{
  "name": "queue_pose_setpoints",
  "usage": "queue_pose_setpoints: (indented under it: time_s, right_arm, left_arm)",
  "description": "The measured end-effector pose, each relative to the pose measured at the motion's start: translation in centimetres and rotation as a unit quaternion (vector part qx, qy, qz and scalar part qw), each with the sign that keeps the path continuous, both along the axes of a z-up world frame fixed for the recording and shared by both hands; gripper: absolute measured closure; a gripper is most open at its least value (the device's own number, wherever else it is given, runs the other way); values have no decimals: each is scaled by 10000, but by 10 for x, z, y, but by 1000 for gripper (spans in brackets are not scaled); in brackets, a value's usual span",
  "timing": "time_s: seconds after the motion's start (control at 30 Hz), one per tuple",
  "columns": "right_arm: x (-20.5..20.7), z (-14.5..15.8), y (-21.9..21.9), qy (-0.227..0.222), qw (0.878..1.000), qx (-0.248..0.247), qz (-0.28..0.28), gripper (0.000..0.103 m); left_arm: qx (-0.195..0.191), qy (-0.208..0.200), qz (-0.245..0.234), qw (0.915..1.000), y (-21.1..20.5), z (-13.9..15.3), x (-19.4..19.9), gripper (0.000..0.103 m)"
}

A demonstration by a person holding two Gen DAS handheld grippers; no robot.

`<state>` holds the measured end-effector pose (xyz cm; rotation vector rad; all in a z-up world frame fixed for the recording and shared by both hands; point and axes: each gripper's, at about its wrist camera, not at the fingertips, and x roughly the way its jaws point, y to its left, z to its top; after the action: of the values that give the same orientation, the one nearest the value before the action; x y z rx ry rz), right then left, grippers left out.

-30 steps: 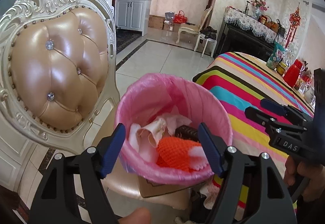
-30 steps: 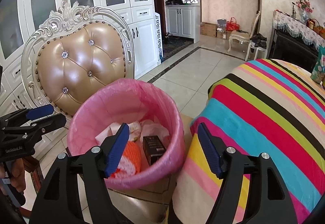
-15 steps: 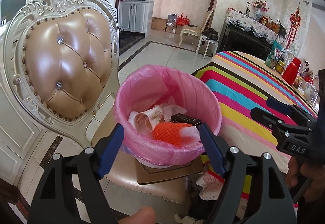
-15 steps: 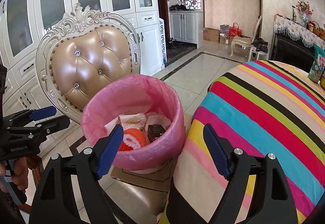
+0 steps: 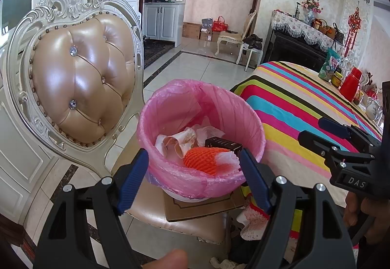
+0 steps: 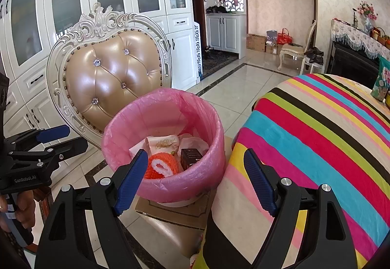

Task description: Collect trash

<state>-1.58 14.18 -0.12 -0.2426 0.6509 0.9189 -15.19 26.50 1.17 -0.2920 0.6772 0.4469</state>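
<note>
On the seat of the padded chair, atop a flat piece of cardboard near the seat's front edge, stands the bin with its pink liner, just beside the hanging edge of the striped tablecloth. Over the last second both grippers have drawn back and up from it: a second ago the bin filled the space between each pair of jaws, and now it sits smaller and further off in both views, with more of the chair back and the floor showing around it. Nothing inside has shifted. The orange foam net lies at the near side, a small dark box just behind it, and crumpled paper towards the chair back.

The left gripper has its jaws spread wide with nothing between them, and the right gripper is the same, wide and empty. They hover side by side, each visible at the margin of the other's view.

The retreat with both sets of jaws empty suggests that a drop into the bin is finished and the hands are clearing away. What the pictures show of the near corner of the table is bare striped cloth; jars and a red flask stand along its far edge, and they do not look like rubbish. My guess is that the collecting is at or near its end, unless further scraps lie out of view.
</note>
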Motion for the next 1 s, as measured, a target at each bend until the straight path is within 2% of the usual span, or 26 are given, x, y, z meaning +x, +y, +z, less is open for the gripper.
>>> queue_pose_setpoints:
  time_s: [1.0]
  right_arm:
    - [1,-2,2,23,10000,1,16,27]
  left_arm:
    - [13,2,-10,10000,-1,1,3,28]
